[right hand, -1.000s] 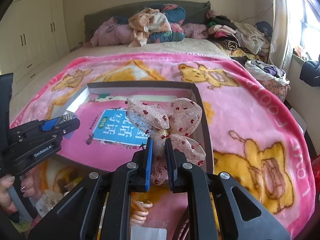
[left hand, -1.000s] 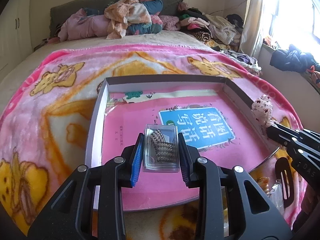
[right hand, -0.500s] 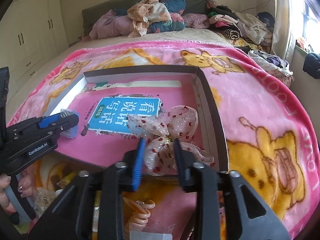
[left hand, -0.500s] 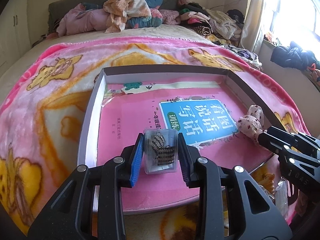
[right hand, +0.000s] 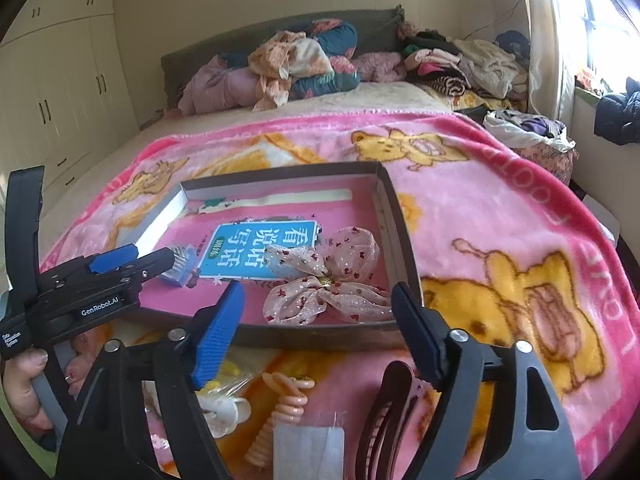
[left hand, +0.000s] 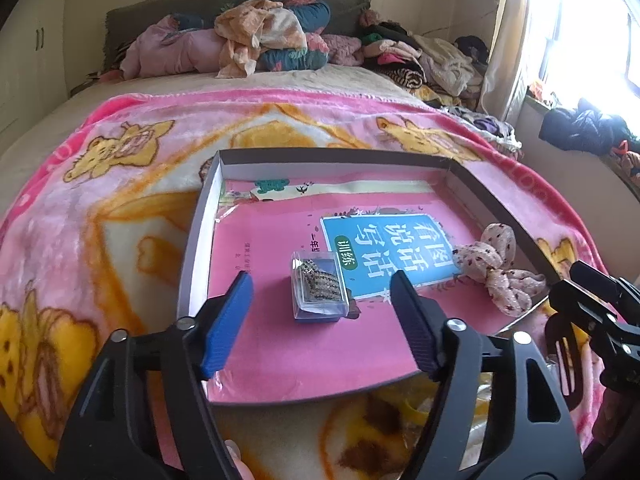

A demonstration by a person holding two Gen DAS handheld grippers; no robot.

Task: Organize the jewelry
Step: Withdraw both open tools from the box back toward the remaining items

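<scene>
A shallow grey tray (left hand: pixel 196 240) lies on the pink blanket with a pink and blue book (left hand: pixel 384 248) flat inside it. A small clear box (left hand: pixel 322 300) with a jewelled clip rests on the book. My left gripper (left hand: pixel 320 280) stands just before it, jaws opening, pads clear of the box. A pale spotted fabric bow (right hand: pixel 352 248) lies in the tray's near right corner. My right gripper (right hand: pixel 318 290) is just short of the bow, jaws opening, touching nothing. The bow (left hand: pixel 500 268) also shows in the left wrist view.
In front of the tray lie a dark pink claw clip (right hand: pixel 384 420), a peach coil hair tie (right hand: pixel 280 408) and a white clip (right hand: pixel 224 408). A hand (right hand: pixel 20 384) holds the left gripper (right hand: pixel 132 264). Clothes (right hand: pixel 288 64) pile up at the bed's head.
Both grippers have let go: the left released the clear box onto the book, and the right set the bow down in the tray, opened and drew back a little.
</scene>
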